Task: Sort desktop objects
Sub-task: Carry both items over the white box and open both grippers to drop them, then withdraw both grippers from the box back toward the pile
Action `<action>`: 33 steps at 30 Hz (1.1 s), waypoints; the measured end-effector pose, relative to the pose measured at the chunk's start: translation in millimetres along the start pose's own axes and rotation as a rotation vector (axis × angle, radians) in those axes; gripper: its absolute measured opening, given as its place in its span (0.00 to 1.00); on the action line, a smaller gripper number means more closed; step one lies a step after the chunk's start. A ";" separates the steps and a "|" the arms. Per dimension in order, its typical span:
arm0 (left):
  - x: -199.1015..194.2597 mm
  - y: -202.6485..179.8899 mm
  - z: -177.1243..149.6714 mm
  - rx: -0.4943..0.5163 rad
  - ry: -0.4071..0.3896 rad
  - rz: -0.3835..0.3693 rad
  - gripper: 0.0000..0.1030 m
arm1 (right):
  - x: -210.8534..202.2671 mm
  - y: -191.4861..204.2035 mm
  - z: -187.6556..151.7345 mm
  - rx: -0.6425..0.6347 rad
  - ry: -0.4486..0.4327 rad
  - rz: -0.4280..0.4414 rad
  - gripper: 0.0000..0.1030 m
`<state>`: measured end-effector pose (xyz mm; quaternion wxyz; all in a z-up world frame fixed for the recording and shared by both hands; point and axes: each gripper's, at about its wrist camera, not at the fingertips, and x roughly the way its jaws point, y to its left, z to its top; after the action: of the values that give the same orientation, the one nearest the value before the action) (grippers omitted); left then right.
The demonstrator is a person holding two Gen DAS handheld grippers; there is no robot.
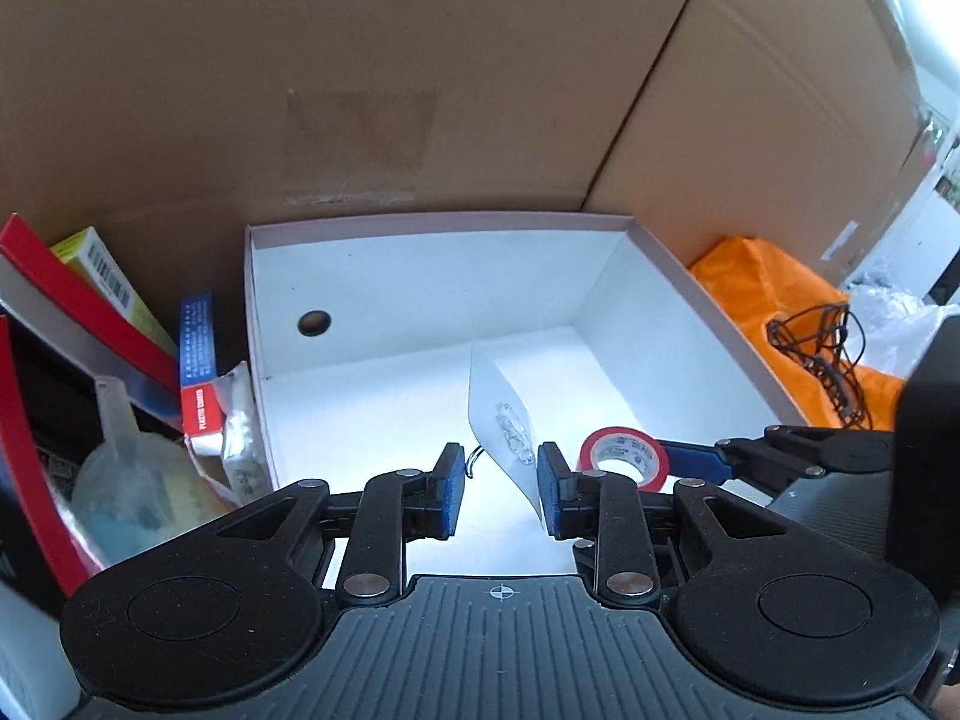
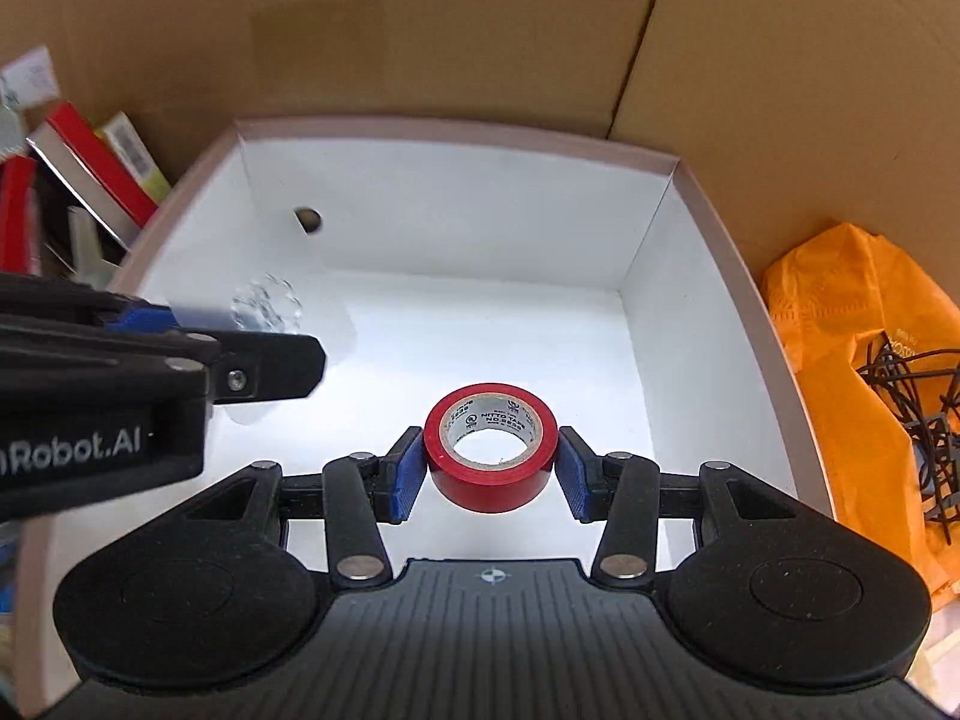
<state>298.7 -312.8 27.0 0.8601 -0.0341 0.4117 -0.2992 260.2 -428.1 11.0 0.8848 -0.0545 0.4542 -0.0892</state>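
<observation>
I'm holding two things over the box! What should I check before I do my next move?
1. Right gripper squeezing the red tape roll on both sides: ok.
2. Left gripper holding the packet of clips: ok, the packet hangs at the pads.
3. Both grippers over the white box: ok.
4. Free floor in the box under the tape: ok, it is bare there.
5. Grippers not bumping each other: ok, close side by side but apart.
6. Tape lifted off the box floor or resting on it: cannot tell.
</observation>
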 end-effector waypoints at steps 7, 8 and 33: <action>5.7 4.6 6.3 0.001 -0.034 -0.018 0.60 | 11.2 -4.9 7.8 0.009 0.017 0.024 0.75; 4.2 3.6 7.0 -0.006 -0.041 -0.040 0.66 | 9.3 -7.0 8.5 0.019 0.001 0.030 0.87; -52.5 -18.5 -18.3 0.058 -0.168 0.067 1.00 | -44.4 -9.1 -15.9 0.069 -0.131 0.076 0.97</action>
<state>251.1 -296.0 56.7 0.9018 -0.0201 0.3302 -0.2781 220.9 -428.1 38.6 0.9166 -0.0125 0.3939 -0.0673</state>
